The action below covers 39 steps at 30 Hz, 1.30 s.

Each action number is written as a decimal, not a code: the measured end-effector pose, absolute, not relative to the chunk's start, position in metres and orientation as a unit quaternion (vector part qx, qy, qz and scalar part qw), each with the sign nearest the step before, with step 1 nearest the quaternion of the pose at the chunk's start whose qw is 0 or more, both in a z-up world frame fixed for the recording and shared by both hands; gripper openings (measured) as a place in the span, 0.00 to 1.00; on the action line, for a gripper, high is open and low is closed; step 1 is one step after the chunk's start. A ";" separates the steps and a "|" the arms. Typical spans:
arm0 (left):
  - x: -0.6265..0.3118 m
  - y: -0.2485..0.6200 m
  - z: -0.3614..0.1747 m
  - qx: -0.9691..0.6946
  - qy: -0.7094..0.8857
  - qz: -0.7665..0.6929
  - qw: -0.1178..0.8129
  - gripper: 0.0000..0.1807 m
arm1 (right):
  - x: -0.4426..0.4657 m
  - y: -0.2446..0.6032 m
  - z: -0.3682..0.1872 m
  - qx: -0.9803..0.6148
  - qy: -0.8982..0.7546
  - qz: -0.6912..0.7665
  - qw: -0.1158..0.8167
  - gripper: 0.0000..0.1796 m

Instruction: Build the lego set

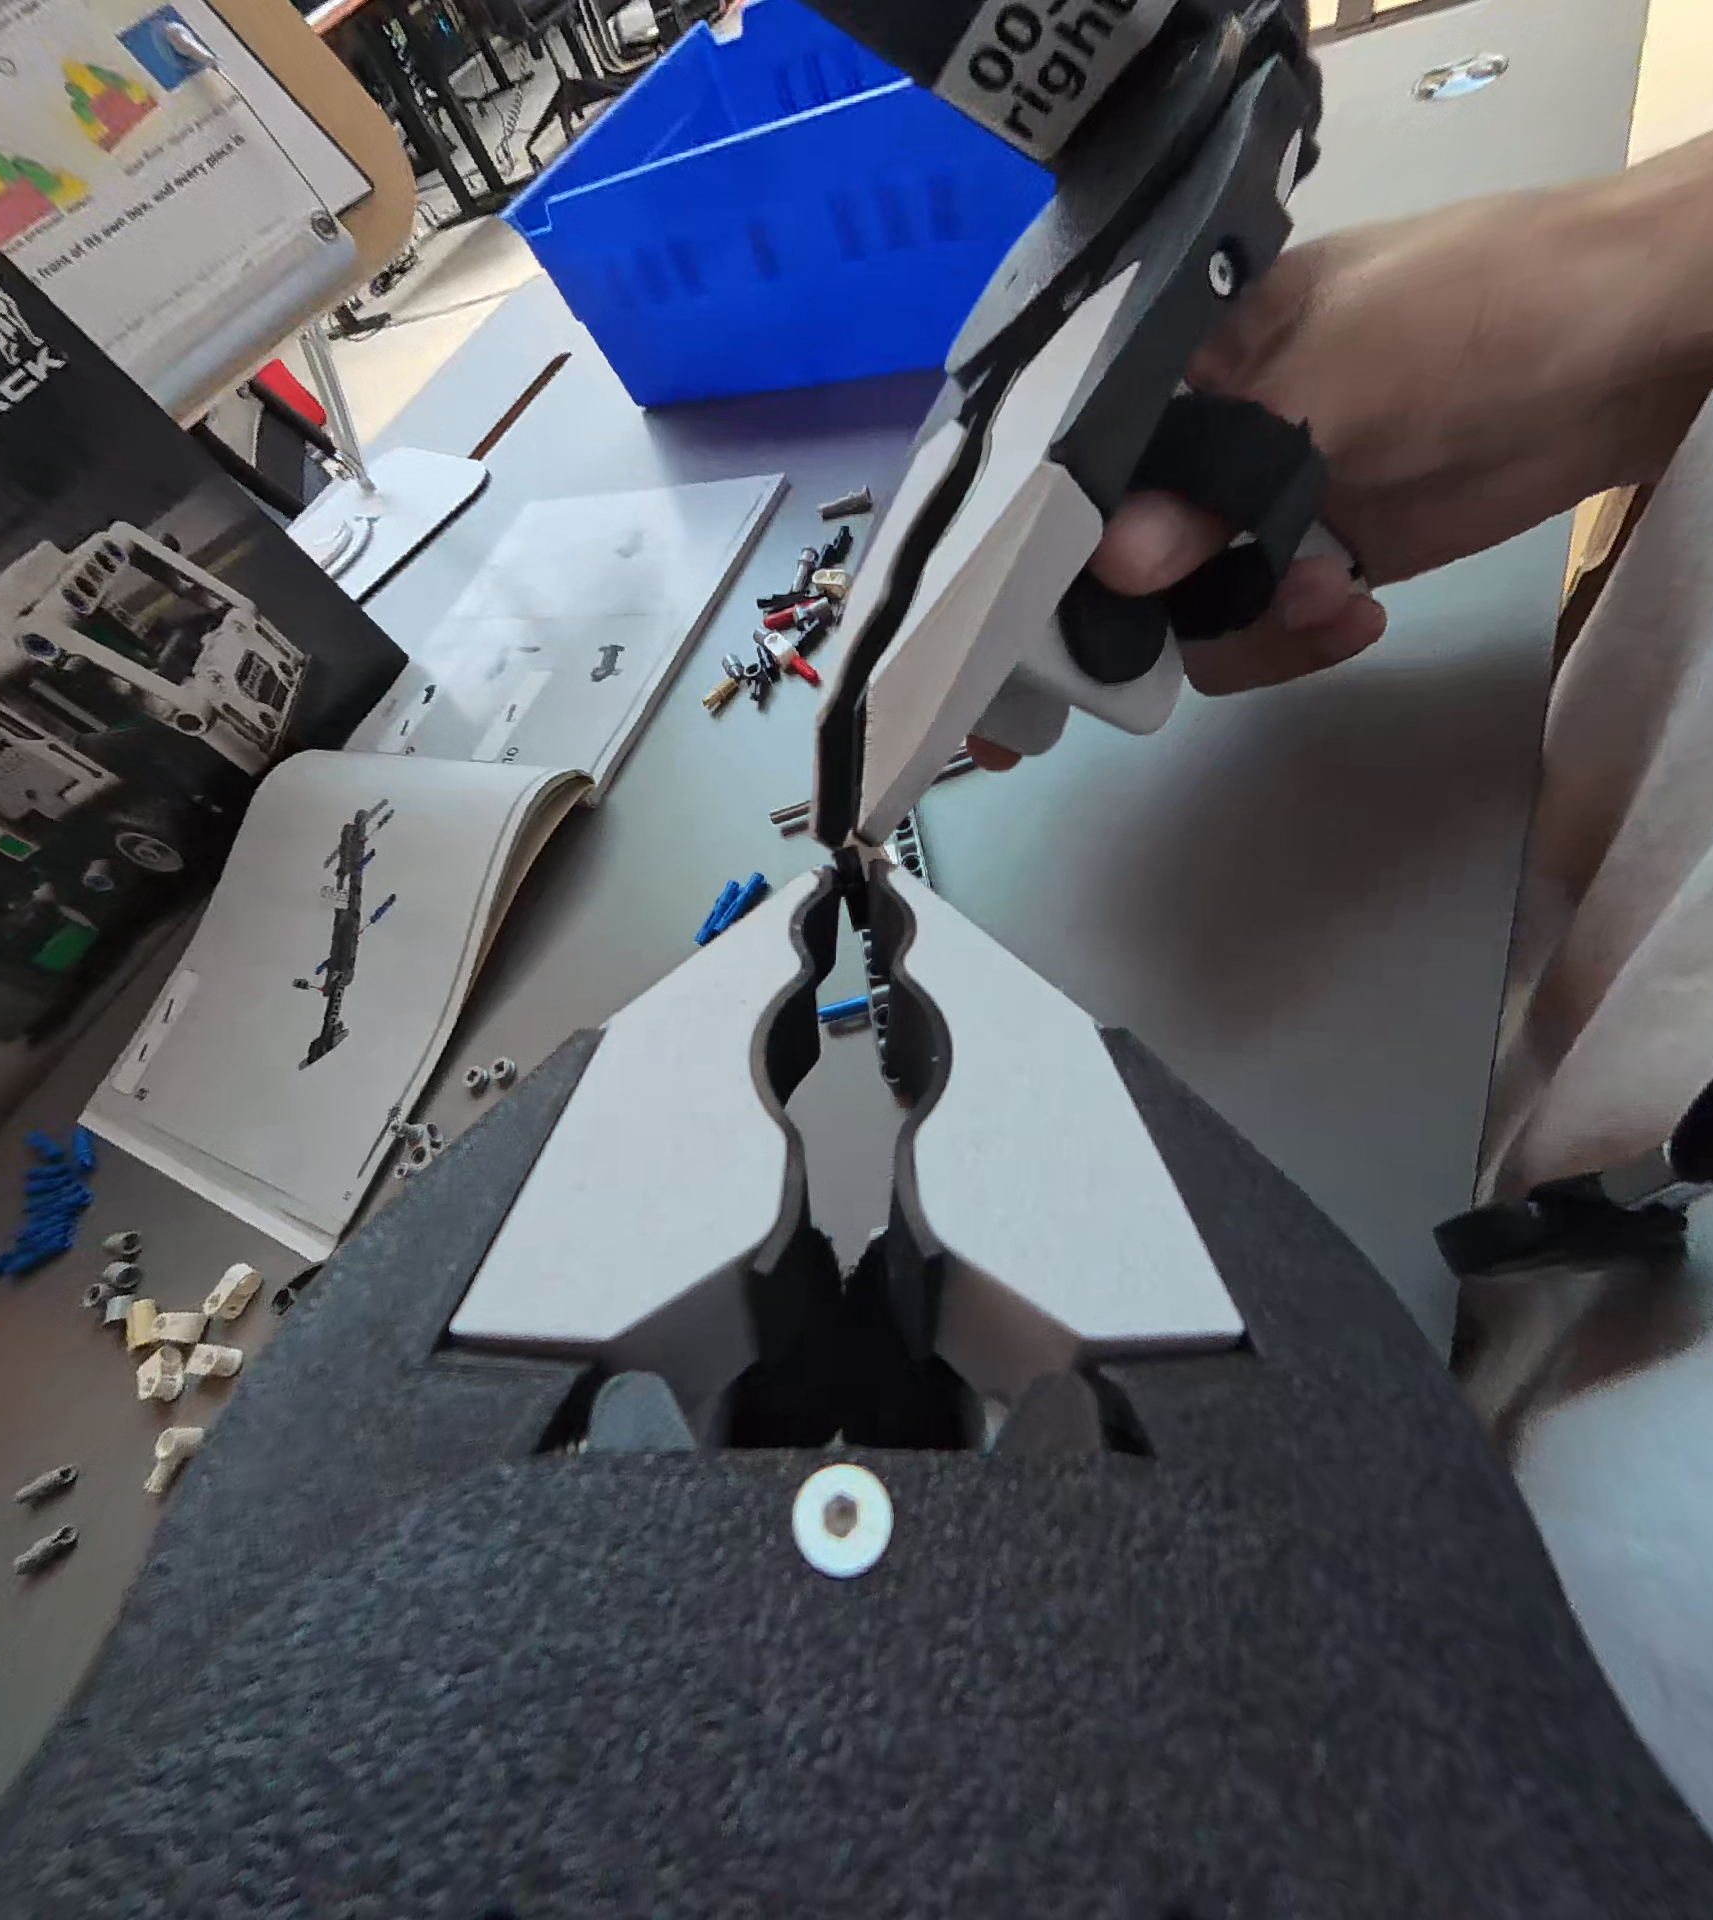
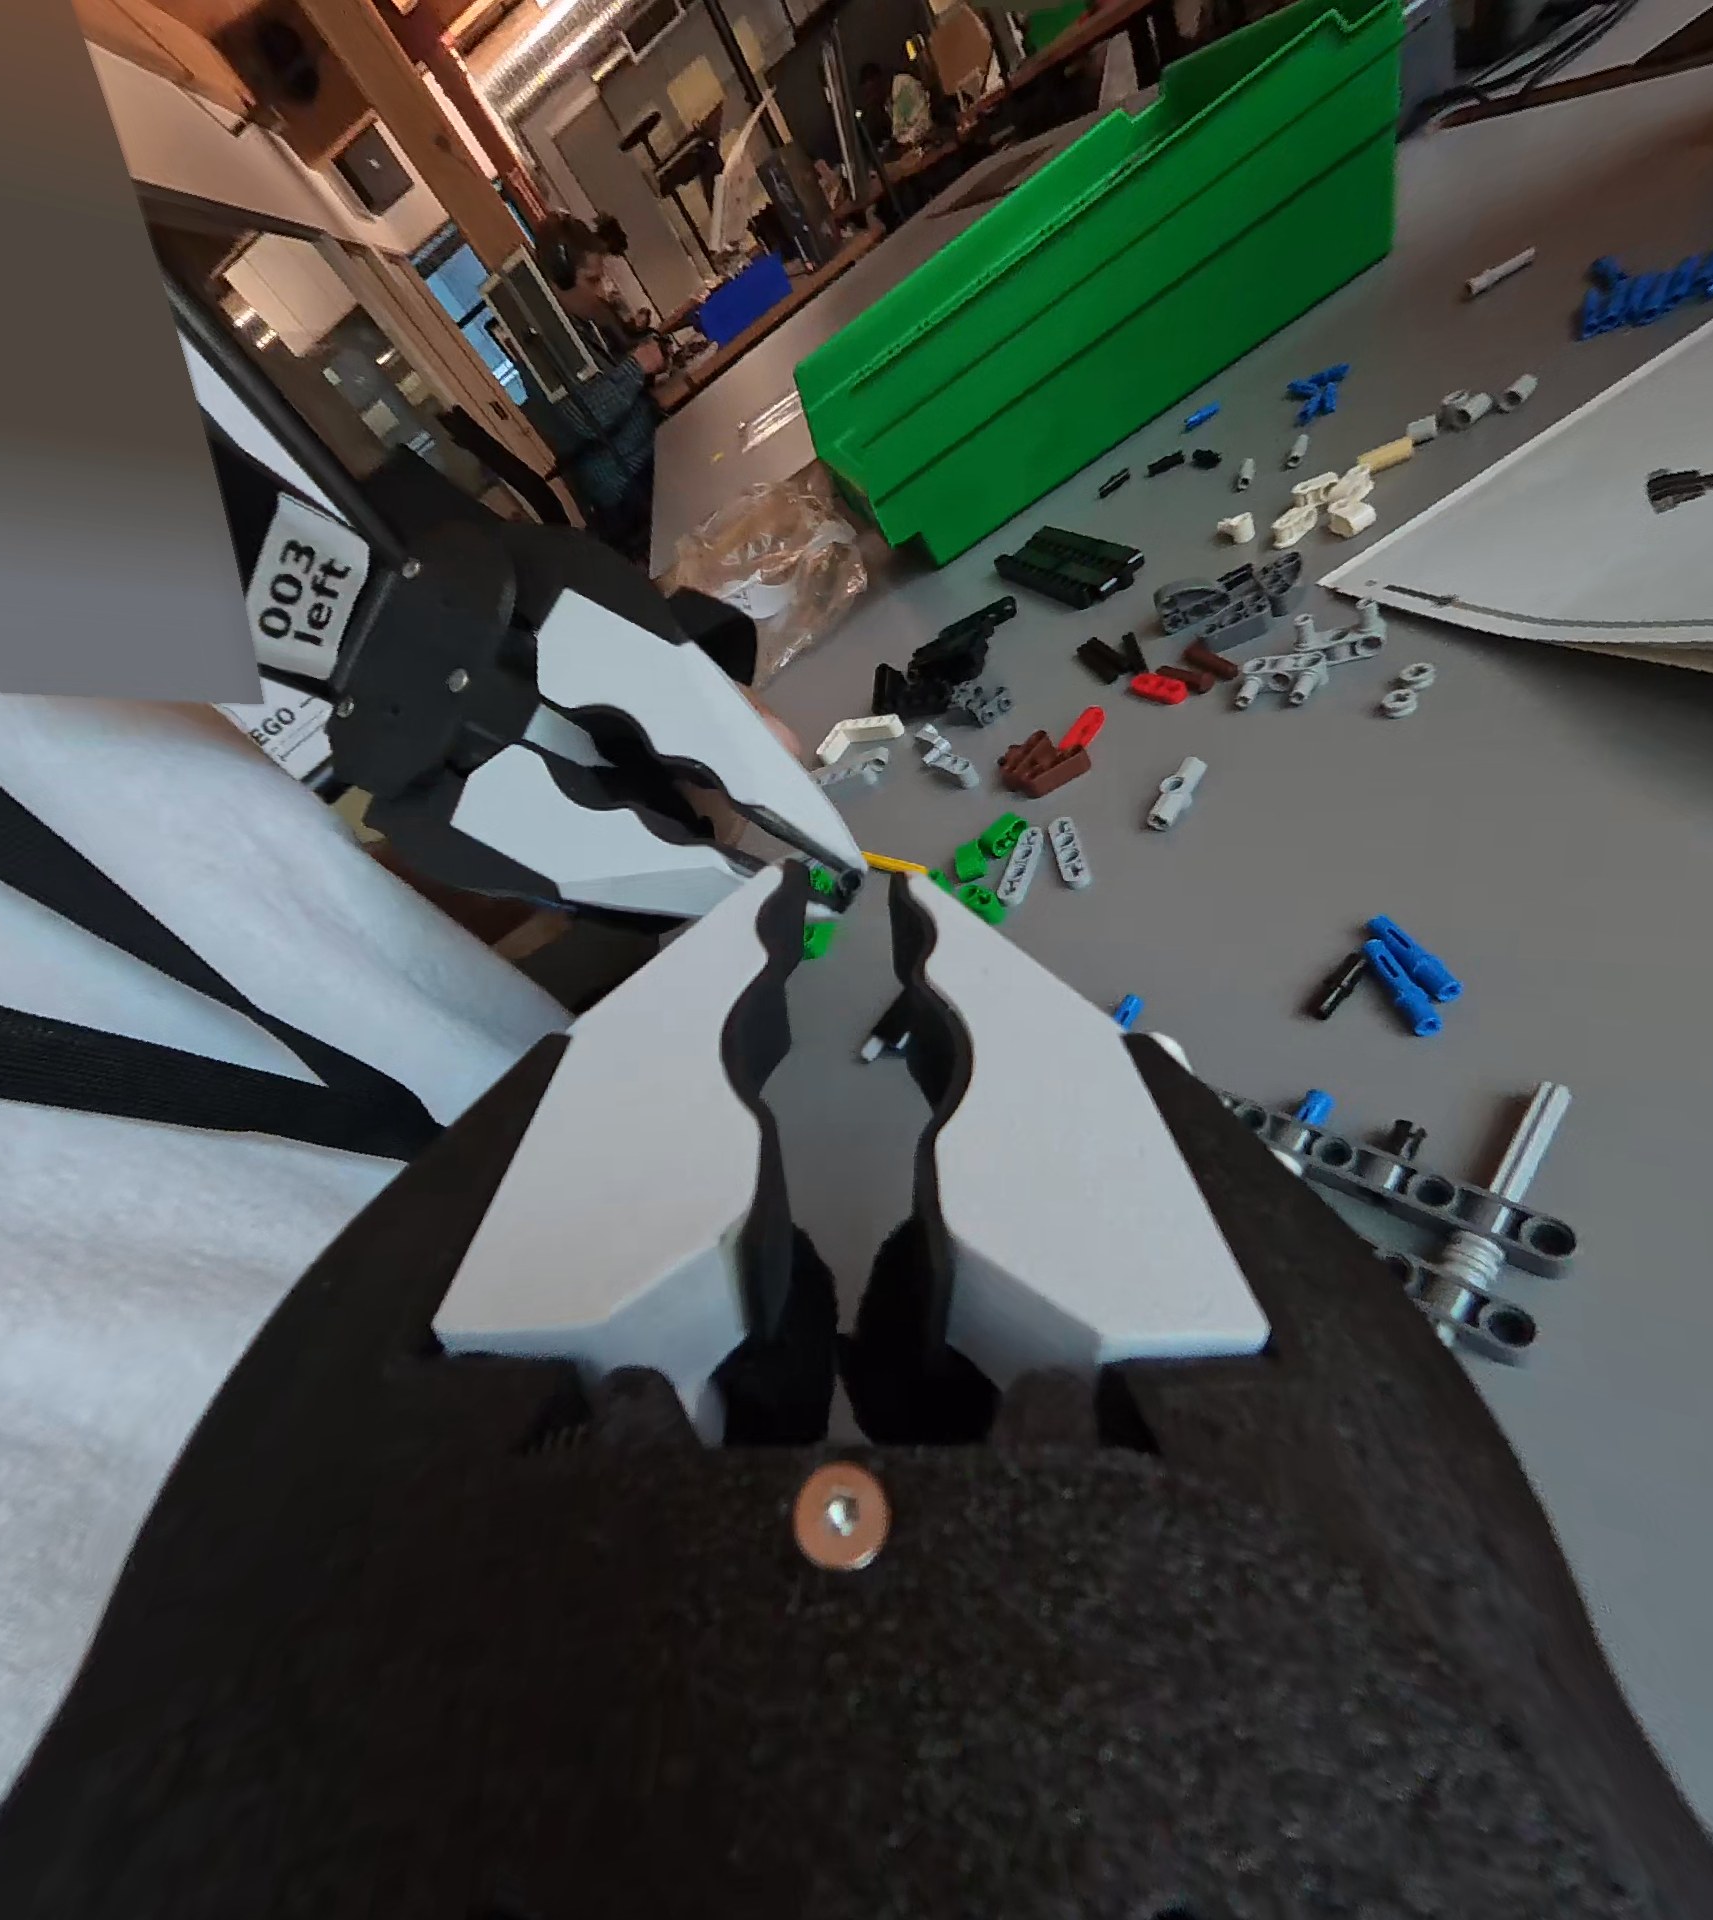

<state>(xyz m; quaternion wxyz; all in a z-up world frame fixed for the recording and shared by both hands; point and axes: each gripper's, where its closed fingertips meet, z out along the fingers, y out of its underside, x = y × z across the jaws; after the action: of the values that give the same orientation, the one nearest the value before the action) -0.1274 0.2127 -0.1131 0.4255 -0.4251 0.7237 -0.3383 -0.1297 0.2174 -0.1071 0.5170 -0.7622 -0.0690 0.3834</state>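
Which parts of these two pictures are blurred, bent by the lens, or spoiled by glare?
Left wrist view: glare whitens the far instruction page; the blue bin and picture edges look bent by the wide lens. Right wrist view: a flat grey patch covers the upper left corner; the green bin leans, and the background room is soft.

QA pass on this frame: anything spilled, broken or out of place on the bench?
Nothing damaged. The lego parts lie loose across the grey table rather than in the green bin, more like sorting than a spill. The instruction booklet lies open. The left tool pinches a small black pin, meeting the right tool tip to tip.
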 end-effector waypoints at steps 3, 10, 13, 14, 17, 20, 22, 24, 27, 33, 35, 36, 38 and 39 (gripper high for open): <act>-0.129 0.212 -0.103 -0.415 0.712 -0.365 0.433 0.02 | -0.132 0.217 -0.103 -0.748 -0.069 0.401 0.524 0.06; -0.133 0.212 -0.097 -0.400 0.711 -0.372 0.443 0.02 | -0.141 0.215 -0.093 -0.728 -0.064 0.430 0.530 0.05; -0.134 0.211 -0.099 -0.391 0.715 -0.365 0.450 0.02 | -0.142 0.215 -0.094 -0.726 -0.056 0.438 0.527 0.04; -0.135 0.211 -0.099 -0.388 0.715 -0.363 0.454 0.03 | -0.143 0.215 -0.094 -0.723 -0.051 0.446 0.525 0.04; -0.136 0.210 -0.099 -0.380 0.717 -0.363 0.458 0.03 | -0.143 0.215 -0.094 -0.719 -0.040 0.457 0.522 0.02; -0.139 0.209 -0.102 -0.366 0.725 -0.352 0.465 0.02 | -0.146 0.215 -0.097 -0.719 -0.029 0.476 0.505 0.02; -0.140 0.210 -0.106 -0.359 0.732 -0.341 0.467 0.02 | -0.147 0.216 -0.101 -0.731 -0.033 0.467 0.497 0.02; -0.140 0.212 -0.107 -0.361 0.732 -0.339 0.469 0.03 | -0.147 0.217 -0.103 -0.745 -0.047 0.439 0.499 0.02; -0.140 0.215 -0.117 -0.399 0.727 -0.348 0.437 0.03 | -0.146 0.220 -0.111 -0.779 -0.067 0.378 0.496 0.01; -0.152 0.228 -0.154 -0.531 0.691 -0.357 0.337 0.12 | -0.132 0.222 -0.153 -0.864 -0.104 0.185 0.456 0.01; -0.152 0.225 -0.167 -0.555 0.693 -0.343 0.306 0.13 | -0.135 0.226 -0.154 -0.873 -0.118 0.141 0.452 0.01; -0.151 0.226 -0.172 -0.562 0.696 -0.329 0.303 0.13 | -0.137 0.227 -0.156 -0.879 -0.123 0.127 0.444 0.01; -0.148 0.224 -0.177 -0.567 0.703 -0.312 0.297 0.13 | -0.137 0.230 -0.160 -0.890 -0.124 0.104 0.427 0.01; -0.147 0.224 -0.179 -0.569 0.703 -0.306 0.297 0.11 | -0.135 0.232 -0.162 -0.895 -0.117 0.097 0.419 0.01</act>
<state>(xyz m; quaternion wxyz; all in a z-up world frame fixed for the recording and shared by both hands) -0.1467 0.2243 -0.1787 0.2968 -0.5689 0.7032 -0.3063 -0.1351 0.2317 -0.1621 0.4192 -0.8950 -0.1174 0.0972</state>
